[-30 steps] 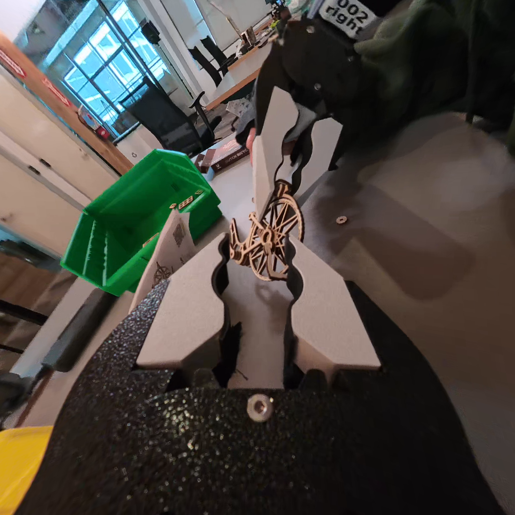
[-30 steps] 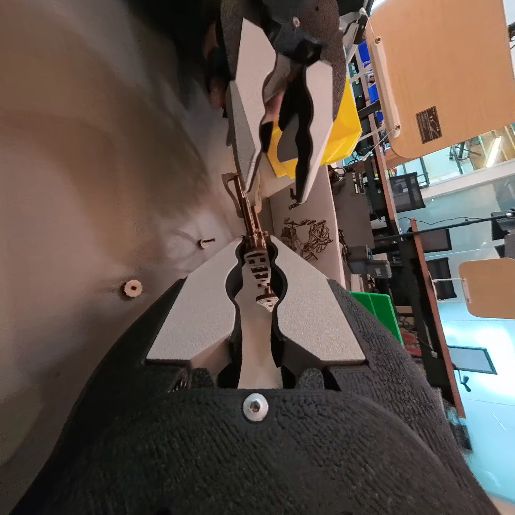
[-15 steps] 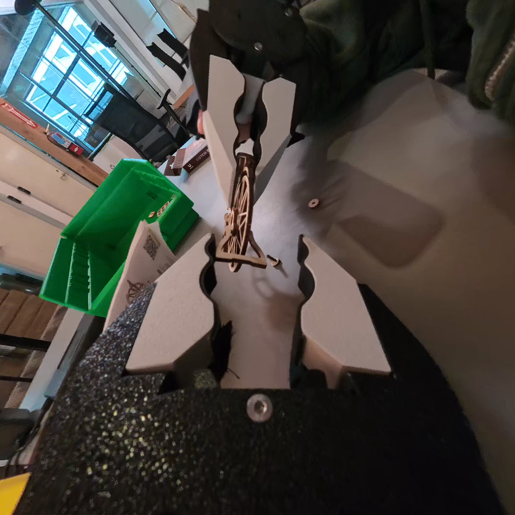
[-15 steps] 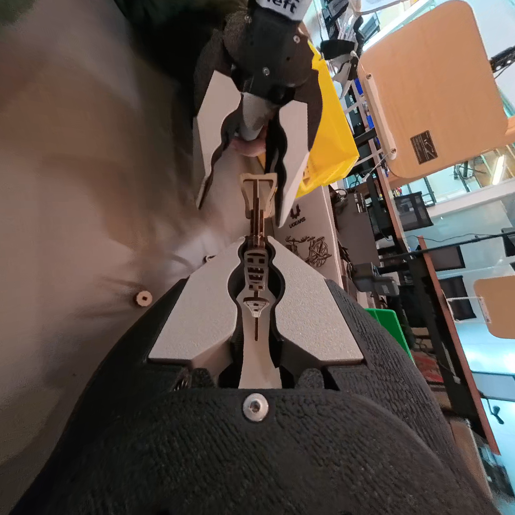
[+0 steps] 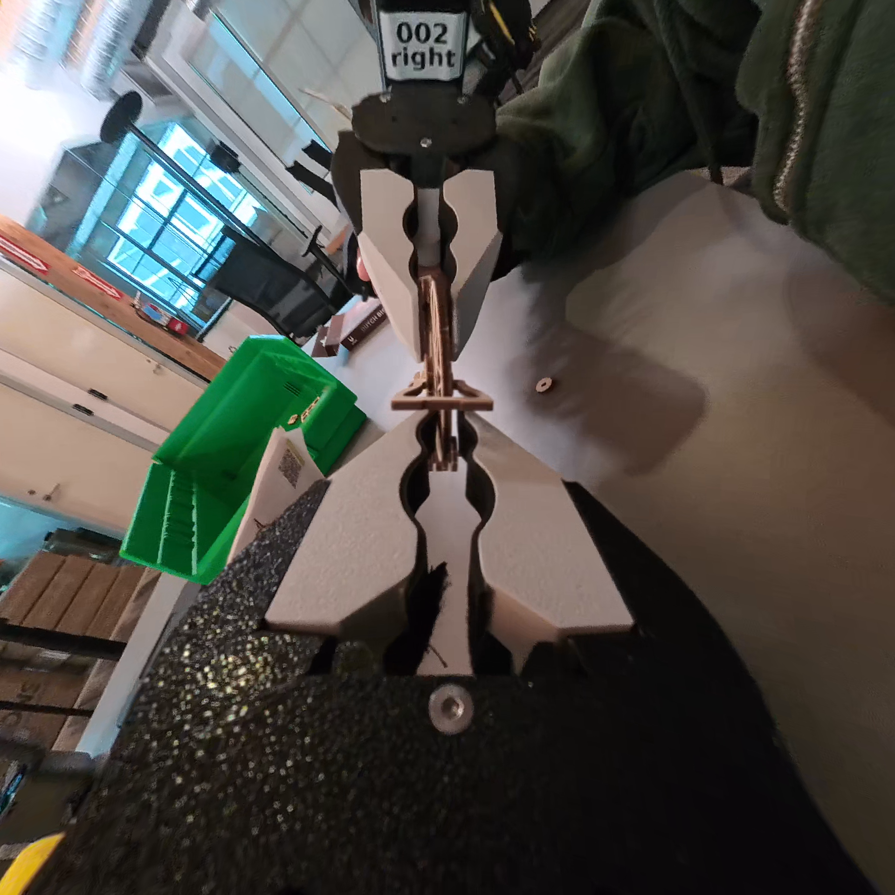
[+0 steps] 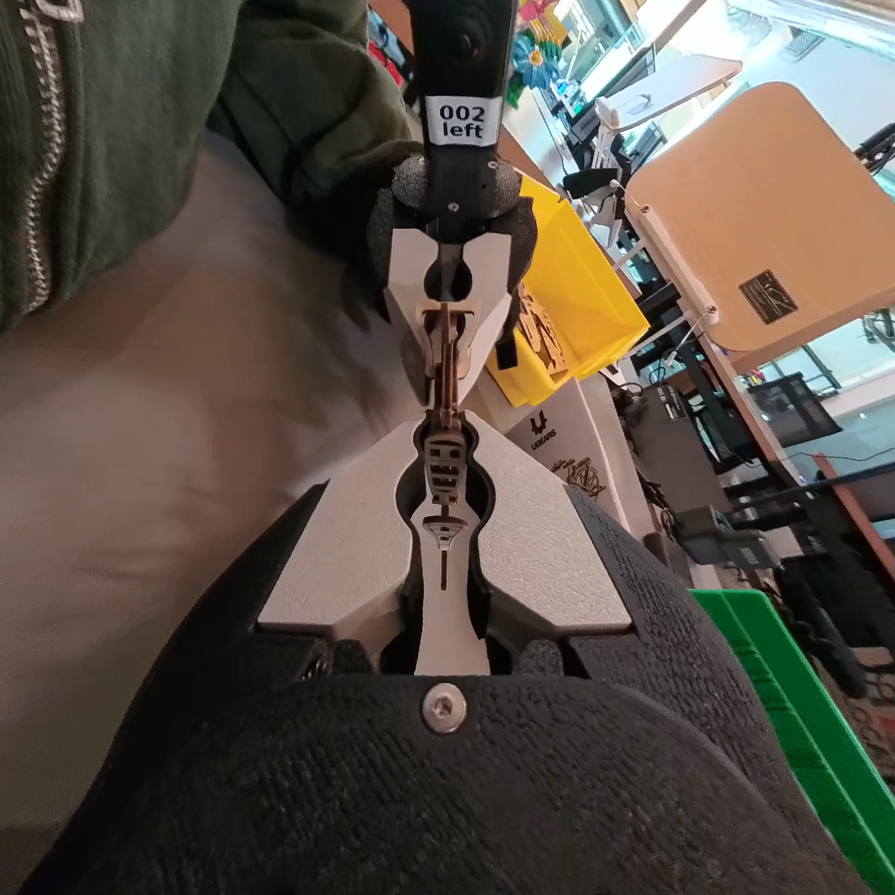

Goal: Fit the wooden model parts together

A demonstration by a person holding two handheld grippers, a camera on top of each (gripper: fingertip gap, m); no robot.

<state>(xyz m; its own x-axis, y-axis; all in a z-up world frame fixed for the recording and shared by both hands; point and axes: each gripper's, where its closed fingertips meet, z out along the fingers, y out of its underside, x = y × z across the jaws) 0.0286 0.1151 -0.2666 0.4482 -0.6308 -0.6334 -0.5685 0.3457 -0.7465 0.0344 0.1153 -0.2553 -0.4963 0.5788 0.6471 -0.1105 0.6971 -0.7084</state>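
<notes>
A wooden bicycle model (image 5: 438,334) hangs edge-on in the air between my two grippers, which face each other tip to tip. In the left wrist view my left gripper (image 5: 443,428) is shut on the model's near end, just behind its small wooden cross stand (image 5: 441,401). My right gripper (image 5: 436,346) is opposite, shut on the wheel end. In the right wrist view my right gripper (image 6: 443,419) clamps the model (image 6: 444,370), and a slotted wooden part (image 6: 444,465) lies between its fingers. My left gripper (image 6: 443,387) grips the far end.
A green bin (image 5: 232,460) and a white printed box (image 5: 285,465) stand to the left on the grey table (image 5: 726,484). A small wooden washer (image 5: 545,385) lies loose on it. A yellow bin (image 6: 581,300) is behind the left gripper. A person's green sleeve (image 5: 629,121) is close by. Less than 4 cm separates the two grippers' tips.
My left gripper was open half a second ago and has shut on the model's near end. The model has turned edge-on and both grippers now line up facing each other.
</notes>
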